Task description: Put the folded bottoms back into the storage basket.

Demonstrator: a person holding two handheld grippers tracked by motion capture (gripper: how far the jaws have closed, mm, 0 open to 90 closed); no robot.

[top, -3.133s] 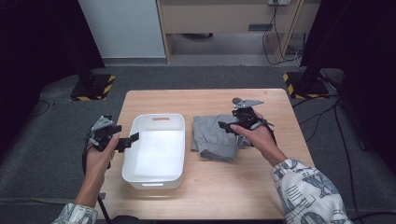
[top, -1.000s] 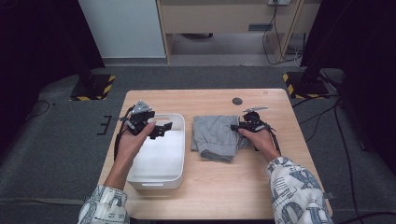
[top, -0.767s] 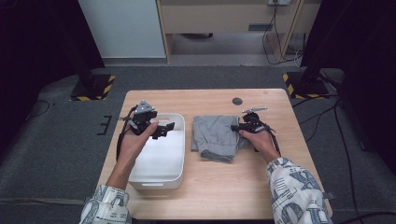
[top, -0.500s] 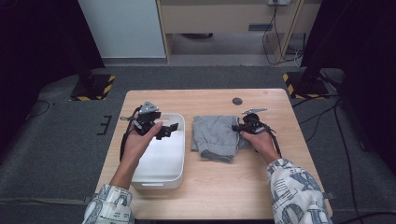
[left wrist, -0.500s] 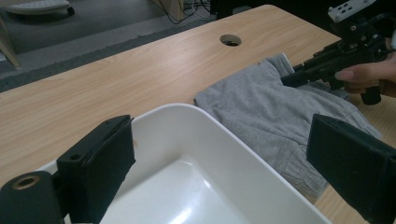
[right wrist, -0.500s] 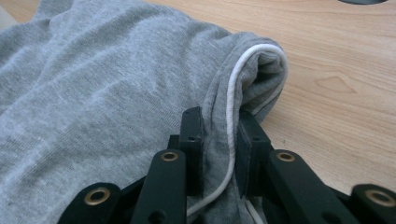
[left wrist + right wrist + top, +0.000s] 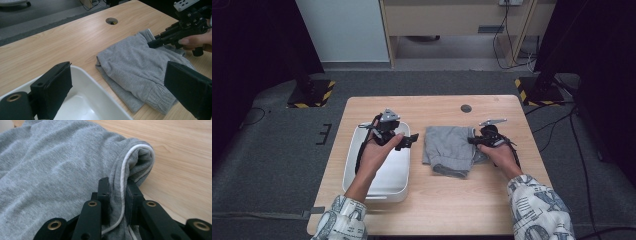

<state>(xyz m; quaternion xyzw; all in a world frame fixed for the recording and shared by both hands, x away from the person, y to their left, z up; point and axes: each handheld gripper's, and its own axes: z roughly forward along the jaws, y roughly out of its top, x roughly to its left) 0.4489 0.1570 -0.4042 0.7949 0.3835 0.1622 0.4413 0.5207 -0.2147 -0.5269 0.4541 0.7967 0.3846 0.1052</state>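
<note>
**Right jaws pinch the grey garment's corded edge**

The right gripper (image 7: 117, 195) has its matte black jaws, which have just been closing, nipped on a fold of the grey sweatpants (image 7: 50, 165); a smooth white drawcord (image 7: 123, 177) runs up between the pads and loops round the rolled waistband. Brass-coloured rivets stud the jaw arms. The cloth is a soft, finely ribbed jersey, lightly creased.

The left gripper (image 7: 120, 87) hovers with its blocky, rubbery jaws spread wide and nothing between them, above the right rim of the white plastic tub (image 7: 352, 175), a glossy rounded rectangle at the table's left.

The sweatpants (image 7: 449, 147) lie folded at the table's centre-right, just right of the tub, a gathered ribbed cuff (image 7: 157, 100) at the near edge. The wooden table (image 7: 437, 205) is pale with straight grain, and has a round cable hole (image 7: 466, 108) at its far side. No writing is readable.
</note>
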